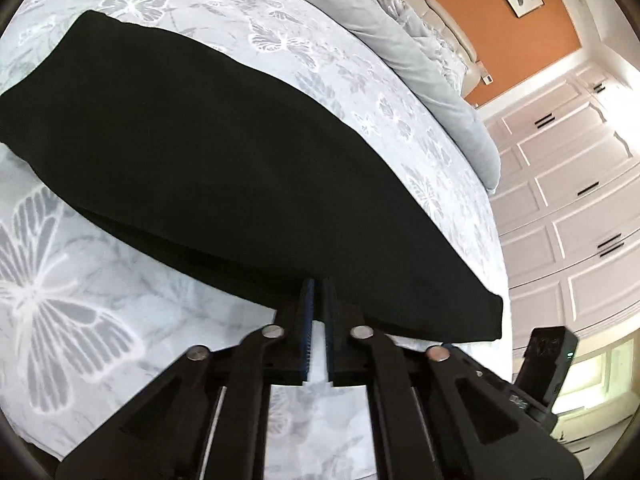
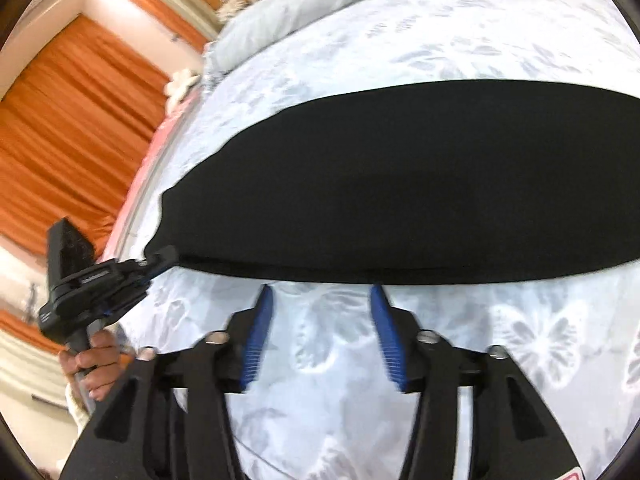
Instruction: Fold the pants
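The black pants (image 1: 208, 148) lie folded flat in a long band on the bed; they also show in the right wrist view (image 2: 400, 184). My left gripper (image 1: 318, 286) is shut on the near edge of the pants, its blue-padded fingers pinched together on the cloth. My right gripper (image 2: 322, 292) is open, its blue pads (image 2: 256, 340) wide apart, tips just short of the pants' near edge and not touching it. In the right wrist view the left gripper (image 2: 160, 260) grips the pants' left corner.
The bed has a white cover with grey butterflies (image 1: 80, 320). A grey blanket (image 1: 420, 60) lies along the far side. White cupboards (image 1: 568, 200) stand past the bed's edge. Orange curtains (image 2: 68, 128) hang to the left in the right wrist view.
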The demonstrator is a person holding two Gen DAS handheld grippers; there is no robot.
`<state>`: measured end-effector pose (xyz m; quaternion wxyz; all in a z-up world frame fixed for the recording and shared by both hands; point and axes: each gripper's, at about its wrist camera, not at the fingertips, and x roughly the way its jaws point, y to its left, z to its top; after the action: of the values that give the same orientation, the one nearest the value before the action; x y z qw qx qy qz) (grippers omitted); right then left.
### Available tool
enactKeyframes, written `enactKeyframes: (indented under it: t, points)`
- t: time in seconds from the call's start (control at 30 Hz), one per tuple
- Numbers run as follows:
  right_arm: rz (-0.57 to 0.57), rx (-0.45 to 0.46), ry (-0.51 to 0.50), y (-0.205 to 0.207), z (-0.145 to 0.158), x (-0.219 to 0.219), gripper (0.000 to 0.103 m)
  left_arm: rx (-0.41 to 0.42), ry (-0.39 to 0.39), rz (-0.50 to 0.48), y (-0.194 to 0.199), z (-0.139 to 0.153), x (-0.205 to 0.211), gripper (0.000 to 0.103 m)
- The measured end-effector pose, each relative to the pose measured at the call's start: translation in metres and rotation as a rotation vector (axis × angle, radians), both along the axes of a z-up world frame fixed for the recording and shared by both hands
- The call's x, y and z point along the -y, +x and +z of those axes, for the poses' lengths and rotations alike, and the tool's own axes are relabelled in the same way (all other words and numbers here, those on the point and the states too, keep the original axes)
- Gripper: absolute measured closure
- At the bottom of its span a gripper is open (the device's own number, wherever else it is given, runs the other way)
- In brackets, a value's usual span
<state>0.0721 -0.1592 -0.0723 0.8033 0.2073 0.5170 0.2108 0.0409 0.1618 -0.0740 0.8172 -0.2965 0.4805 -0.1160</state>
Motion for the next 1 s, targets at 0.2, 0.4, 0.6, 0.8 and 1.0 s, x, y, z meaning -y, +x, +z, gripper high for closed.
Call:
enactKeyframes:
  t: [0.2, 0.4, 0.6, 0.8, 1.0]
  points:
    - [-0.092, -0.084, 0.09, 0.038, -0.032, -0.003, 0.056, -0.051, 0.014, 0.019, 0.01, -0.012, 0.001, 0.103]
    - [-0.095, 0.039, 0.068, 0.027, -0.005, -0.01, 0.1, -0.045, 0.054, 0.032, 0.009, -0.01, -0.004, 0.103]
    - [-0.044, -0.005, -0.133, 0.01, -0.024, -0.011, 0.1, -0.012, 0.154, 0.043, -0.001, -0.006, -0.013, 0.102]
    - [-0.131, 0.02, -0.02, 0.014, -0.013, 0.023, 0.064, -0.021, 0.16, 0.054, 0.0, -0.007, -0.016, 0.1]
    - [-0.161, -0.108, 0.144, 0.035, -0.044, 0.022, 0.053, -0.028, 0.13, -0.012, 0.008, -0.01, 0.014, 0.091]
